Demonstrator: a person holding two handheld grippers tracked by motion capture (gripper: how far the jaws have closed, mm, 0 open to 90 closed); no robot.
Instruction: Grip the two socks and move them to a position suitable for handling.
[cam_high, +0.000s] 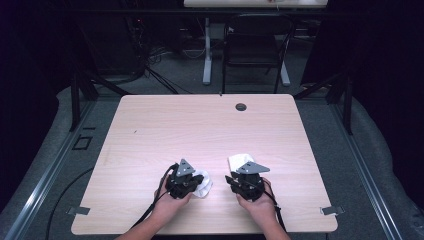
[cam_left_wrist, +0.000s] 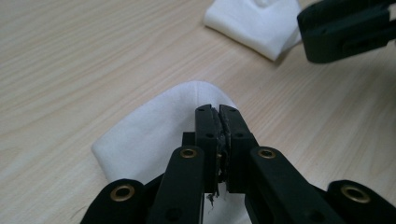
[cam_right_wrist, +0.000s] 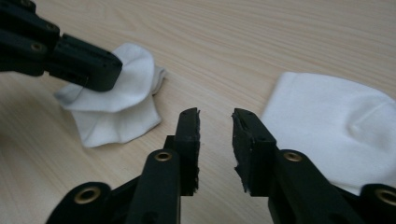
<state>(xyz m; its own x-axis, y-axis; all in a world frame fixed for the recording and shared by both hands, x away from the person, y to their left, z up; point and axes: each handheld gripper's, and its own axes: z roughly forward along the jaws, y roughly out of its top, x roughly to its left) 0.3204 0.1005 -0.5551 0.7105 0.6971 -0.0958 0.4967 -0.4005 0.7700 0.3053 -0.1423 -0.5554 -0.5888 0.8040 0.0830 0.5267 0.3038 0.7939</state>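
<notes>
Near the tabletop's (cam_high: 150, 125) front edge, one white sock (cam_left_wrist: 154, 130) is pinched by the closed left gripper (cam_left_wrist: 218, 122), while the right gripper (cam_right_wrist: 215, 122) is held open beside the other sock (cam_right_wrist: 336, 126), bare wood beyond.

Left gripper (cam_high: 186, 181): black body, grey three-cornered plate on top, black cable trailing off the near table edge. Right gripper (cam_high: 248, 181): same build, same plate, black cable. Jaws: flat black bars on hinged black arms, brass-ringed pivot holes, small dark screws, worn ragged pads. Person: forearms bare, no sleeves.
</notes>
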